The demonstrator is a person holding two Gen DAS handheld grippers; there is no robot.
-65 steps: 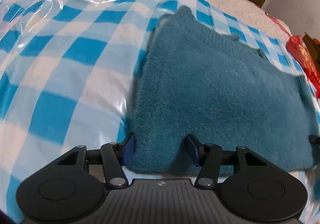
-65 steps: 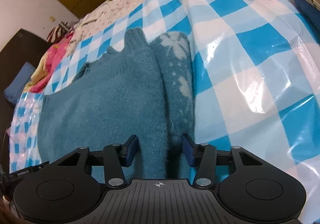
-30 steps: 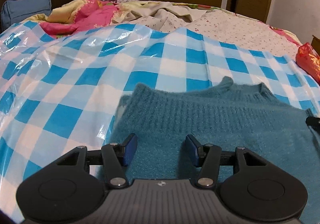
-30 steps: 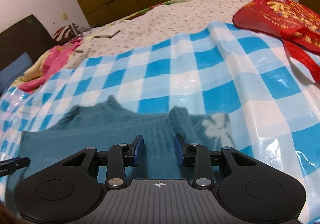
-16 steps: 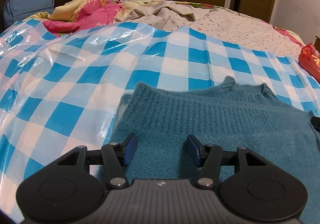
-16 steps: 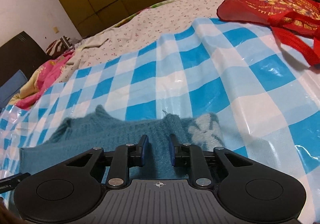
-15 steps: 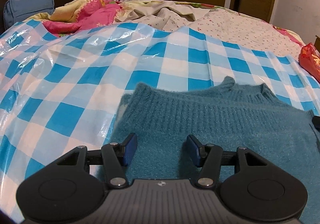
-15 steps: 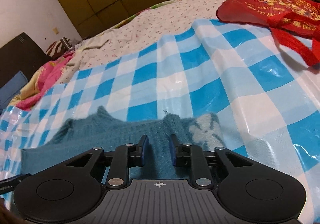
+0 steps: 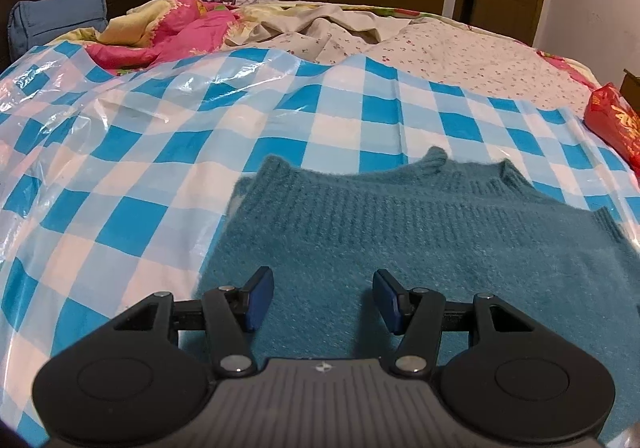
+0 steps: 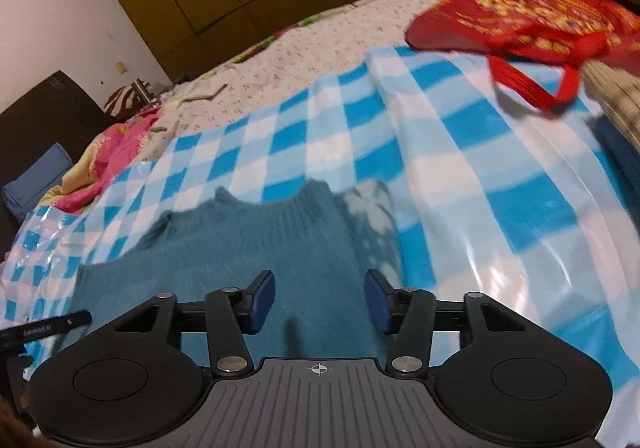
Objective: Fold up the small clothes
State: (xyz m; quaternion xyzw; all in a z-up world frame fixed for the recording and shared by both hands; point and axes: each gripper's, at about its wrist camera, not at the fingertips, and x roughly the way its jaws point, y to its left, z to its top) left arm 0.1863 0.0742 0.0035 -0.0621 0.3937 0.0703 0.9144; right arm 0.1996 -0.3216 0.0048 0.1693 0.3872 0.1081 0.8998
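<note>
Both tongs, left tongs (image 9: 322, 298) and right tongs (image 10: 320, 298), gaped empty over the soft, limp sweater (image 9: 420, 240); its near corners seemed the best grip.

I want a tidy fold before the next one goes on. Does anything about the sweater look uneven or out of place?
Mostly neat: the teal sweater lies flat on the checked plastic sheet. One oddity: a white-patterned sleeve sticks out along its right edge in the right wrist view, not tucked under. Both tools are open above it.

Right view motion-blurred; teal sweater (image 9: 420, 248) near edge hidden behind left gripper (image 9: 323, 298) body
</note>
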